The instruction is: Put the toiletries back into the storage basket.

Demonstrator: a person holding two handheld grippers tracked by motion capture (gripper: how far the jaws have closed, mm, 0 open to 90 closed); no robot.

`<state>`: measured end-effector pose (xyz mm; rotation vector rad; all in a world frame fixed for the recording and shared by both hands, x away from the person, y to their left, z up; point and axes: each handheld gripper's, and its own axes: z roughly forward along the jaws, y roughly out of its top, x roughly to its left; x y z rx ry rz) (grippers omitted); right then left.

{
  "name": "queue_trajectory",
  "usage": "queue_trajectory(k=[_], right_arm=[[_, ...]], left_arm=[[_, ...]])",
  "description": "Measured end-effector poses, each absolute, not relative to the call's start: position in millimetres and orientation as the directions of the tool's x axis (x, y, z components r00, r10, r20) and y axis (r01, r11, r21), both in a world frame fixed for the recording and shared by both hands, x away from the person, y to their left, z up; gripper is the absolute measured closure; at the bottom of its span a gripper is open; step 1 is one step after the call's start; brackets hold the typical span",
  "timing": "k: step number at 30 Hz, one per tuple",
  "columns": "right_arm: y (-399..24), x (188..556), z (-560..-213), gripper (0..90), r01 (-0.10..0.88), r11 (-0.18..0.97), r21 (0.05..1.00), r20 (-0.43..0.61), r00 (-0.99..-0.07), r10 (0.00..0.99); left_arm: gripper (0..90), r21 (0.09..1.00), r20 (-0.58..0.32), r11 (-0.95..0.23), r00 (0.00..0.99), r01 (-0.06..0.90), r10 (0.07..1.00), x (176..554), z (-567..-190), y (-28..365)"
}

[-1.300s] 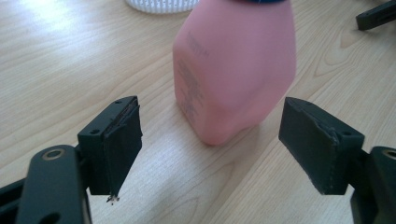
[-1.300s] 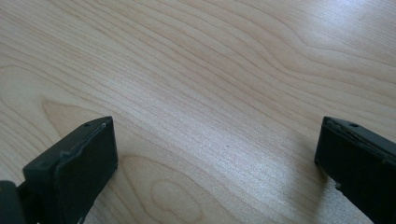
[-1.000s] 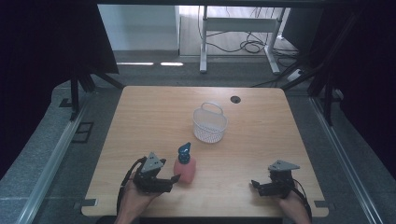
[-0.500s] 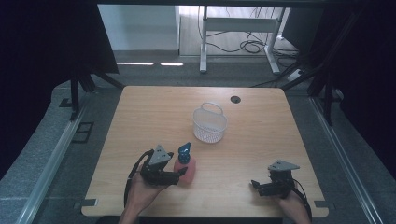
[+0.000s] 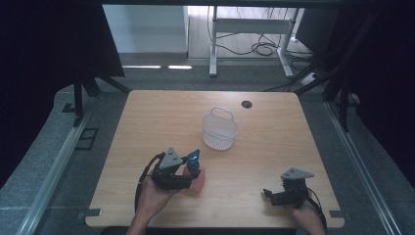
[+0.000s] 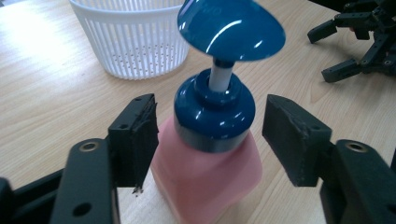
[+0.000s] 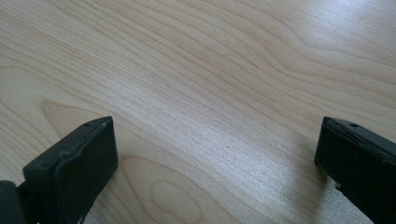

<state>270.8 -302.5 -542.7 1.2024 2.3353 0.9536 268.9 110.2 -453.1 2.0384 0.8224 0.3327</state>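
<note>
A pink soap bottle [image 5: 197,181] with a blue pump head [image 6: 231,28] stands upright near the front left of the wooden table [image 5: 274,142]. My left gripper [image 5: 191,180] reaches it from the left, and its jaws have just been closing around the bottle's shoulder. In the left gripper view the bottle [image 6: 205,177] sits between the pads of the left gripper [image 6: 210,140]; the left pad is at the pink body and a thin gap remains at the right pad. My right gripper [image 5: 268,195] rests open at the front right, over bare wood in the right gripper view [image 7: 215,158].
A white slotted plastic basket [image 5: 219,129] with a handle stands just beyond the bottle, near the table's middle. A round black cable hole [image 5: 246,104] lies at the far edge. The right gripper [image 6: 355,46] also shows farther off in the left gripper view.
My left gripper has slid right from beside the bottle until its jaws flank it, and the jaws have narrowed. The right gripper has stayed put.
</note>
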Motion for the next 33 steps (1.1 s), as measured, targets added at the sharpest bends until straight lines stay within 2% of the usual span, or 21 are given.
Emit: queue_trajectory(k=[10,14,33], right_arm=[[-303,271,-543,0.0,0.582,0.415,0.7,0.001,-0.581,0.814],[-303,271,-543,0.0,0.582,0.415,0.7,0.001,-0.581,0.814],[-303,271,-543,0.0,0.582,0.414,0.7,0.001,-0.581,0.814]], left_arm=[[44.8,0.821,-0.062,-0.391,0.747,0.416,0.662,273,-450,105],[51.1,0.816,-0.053,-0.403,0.748,0.414,0.662,274,-449,103],[52.6,0.801,-0.015,-0.438,0.745,0.408,0.667,279,-440,95]])
